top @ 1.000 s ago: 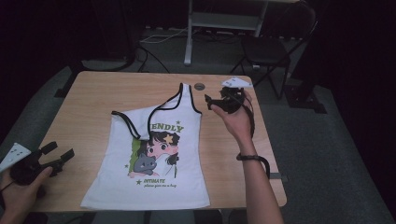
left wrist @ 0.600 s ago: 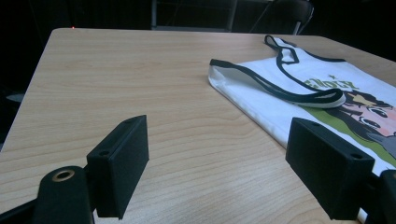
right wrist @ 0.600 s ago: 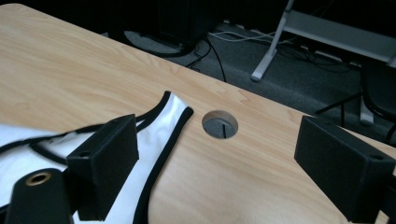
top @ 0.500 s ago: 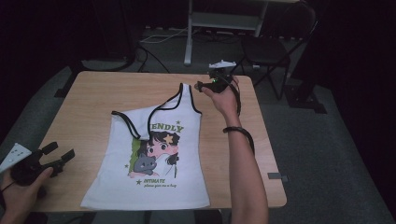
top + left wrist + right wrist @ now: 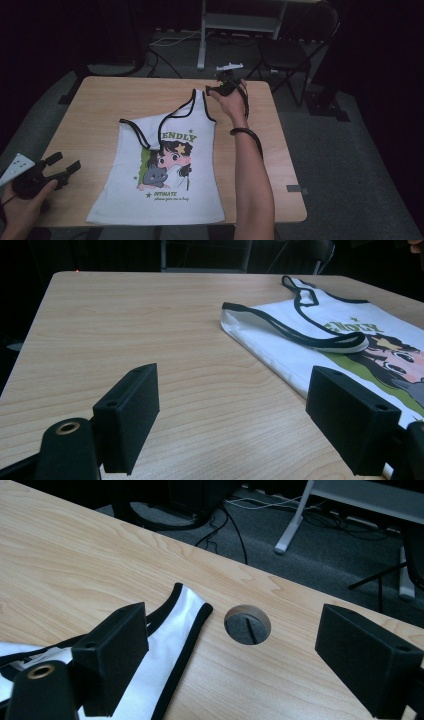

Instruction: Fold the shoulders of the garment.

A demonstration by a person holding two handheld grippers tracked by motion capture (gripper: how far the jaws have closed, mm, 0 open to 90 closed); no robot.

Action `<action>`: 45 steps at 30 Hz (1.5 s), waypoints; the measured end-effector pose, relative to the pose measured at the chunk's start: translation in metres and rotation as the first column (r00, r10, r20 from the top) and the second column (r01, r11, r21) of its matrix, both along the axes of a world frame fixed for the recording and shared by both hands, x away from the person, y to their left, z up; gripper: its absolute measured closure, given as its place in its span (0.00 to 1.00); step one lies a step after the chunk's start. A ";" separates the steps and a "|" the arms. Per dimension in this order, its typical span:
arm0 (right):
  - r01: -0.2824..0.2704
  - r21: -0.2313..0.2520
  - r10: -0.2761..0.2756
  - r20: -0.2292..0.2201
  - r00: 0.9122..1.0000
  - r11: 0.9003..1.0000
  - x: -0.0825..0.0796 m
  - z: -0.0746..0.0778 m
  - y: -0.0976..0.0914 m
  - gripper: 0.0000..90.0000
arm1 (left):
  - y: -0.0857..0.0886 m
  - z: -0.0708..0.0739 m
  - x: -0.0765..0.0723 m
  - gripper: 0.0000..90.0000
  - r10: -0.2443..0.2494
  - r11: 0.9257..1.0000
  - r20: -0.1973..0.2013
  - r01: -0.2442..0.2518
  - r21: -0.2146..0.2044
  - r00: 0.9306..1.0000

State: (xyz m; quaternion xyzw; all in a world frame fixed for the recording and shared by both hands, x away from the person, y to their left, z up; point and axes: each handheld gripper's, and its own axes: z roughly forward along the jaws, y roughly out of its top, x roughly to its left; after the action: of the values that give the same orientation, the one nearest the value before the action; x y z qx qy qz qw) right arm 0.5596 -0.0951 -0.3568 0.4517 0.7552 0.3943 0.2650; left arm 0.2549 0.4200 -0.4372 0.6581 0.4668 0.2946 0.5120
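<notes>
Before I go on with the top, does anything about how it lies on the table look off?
Yes: the tank top lies uneven. Its far strap stretches up toward the right gripper, while the other strap is folded down across the chest print. The left gripper waits open at the table's near corner.

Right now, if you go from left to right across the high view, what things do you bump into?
Left tool → white tank top → right tool → bracelet on the arm → black chair on the floor.
</notes>
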 end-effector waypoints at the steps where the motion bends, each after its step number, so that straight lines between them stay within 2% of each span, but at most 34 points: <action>1: 0.002 0.003 -0.002 -0.003 1.000 1.000 0.001 0.000 0.000 0.14 | 0.000 0.000 0.000 0.23 0.001 1.000 0.001 -0.001 -0.003 1.000; 7: 0.006 0.014 -0.006 -0.010 1.000 1.000 0.007 -0.004 0.001 0.14 | 0.000 0.000 0.000 0.23 0.004 1.000 0.002 -0.004 -0.003 1.000; 15: 0.002 0.019 -0.002 -0.035 0.999 1.000 0.021 -0.010 0.014 0.14 | 0.000 0.000 0.000 0.23 0.005 1.000 0.003 -0.005 0.002 1.000; 24: -0.010 0.001 0.010 -0.077 0.997 1.000 0.032 -0.031 0.027 0.17 | -0.002 0.000 0.000 0.23 0.004 1.000 0.004 -0.004 0.002 1.000; 27: -0.015 -0.013 0.014 -0.089 0.996 1.000 0.035 -0.035 0.032 0.24 | -0.002 0.000 0.000 0.23 0.005 1.000 0.006 -0.005 0.004 1.000; 36: -0.020 -0.029 0.017 -0.107 0.994 0.999 0.046 -0.043 0.042 0.31 | -0.002 0.000 0.000 0.23 0.005 1.000 0.006 -0.005 0.004 1.000; 43: -0.032 -0.050 0.026 -0.133 0.991 0.998 0.052 -0.057 0.043 0.48 | -0.002 0.000 0.000 0.23 0.007 1.000 0.003 -0.007 -0.001 1.000; 45: -0.033 -0.048 0.026 -0.137 0.990 0.998 0.053 -0.058 0.043 0.50 | -0.002 0.000 0.000 0.23 0.006 1.000 0.002 -0.006 0.001 1.000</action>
State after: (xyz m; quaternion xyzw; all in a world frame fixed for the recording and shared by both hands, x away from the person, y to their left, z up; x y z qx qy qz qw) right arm 0.6125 -0.0520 -0.4149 0.4597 0.7877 0.3475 0.2181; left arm 0.2551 0.4180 -0.4373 0.6565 0.4683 0.2971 0.5113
